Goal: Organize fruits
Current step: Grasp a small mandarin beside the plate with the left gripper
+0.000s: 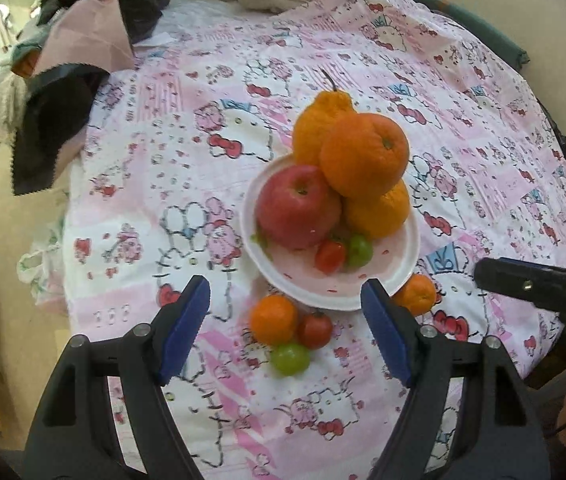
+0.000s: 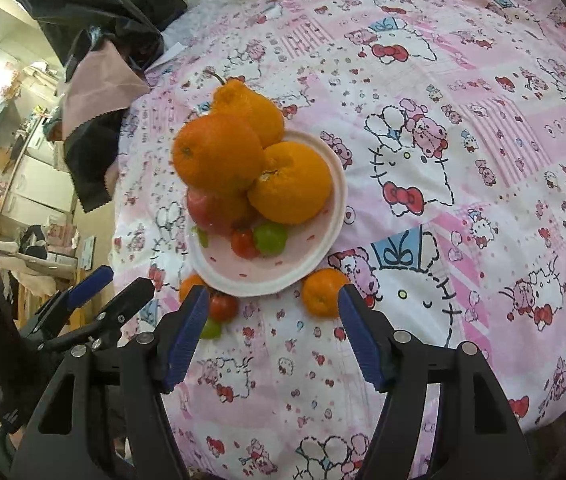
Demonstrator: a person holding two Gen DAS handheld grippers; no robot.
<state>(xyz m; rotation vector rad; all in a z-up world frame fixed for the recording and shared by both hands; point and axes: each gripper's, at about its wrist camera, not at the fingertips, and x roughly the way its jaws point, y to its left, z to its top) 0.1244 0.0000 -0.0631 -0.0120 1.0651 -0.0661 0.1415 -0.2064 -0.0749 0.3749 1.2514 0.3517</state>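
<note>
Showing both hand-held grippers poised above a bed draped in a pink cartoon-print cover (image 1: 463,92), this moment appears to fall between placements in the fruit-sorting task. The left gripper (image 1: 285,332) stands with its blue pads well apart and nothing between them, aimed down at three loose fruits near the bed's front edge: a small mandarin (image 1: 273,319), a red tomato (image 1: 315,330) touching it, and a green fruit (image 1: 290,358) just in front of both. The right gripper (image 2: 271,336) is likewise parted and empty-handed; a second mandarin (image 2: 323,292) lies just beyond its right pad, beside the plate's rim. The white plate (image 1: 403,268), sitting toward the middle of the cover, serves as the collecting container. It holds a red apple (image 1: 299,208), three large oranges (image 1: 365,154) stacked in a heap because the plate's floor is already crowded, and, in the bare front portion, one small tomato (image 1: 330,256) touching one green fruit (image 1: 359,251); a sliver of something green shows behind the apple, unidentified. Judged from this layout, four small fruits remain off the plate, and the free space at its front rim is presumably kept for them. Dark and pink clothing (image 1: 83,40) hangs over the cover's far left corner.
</note>
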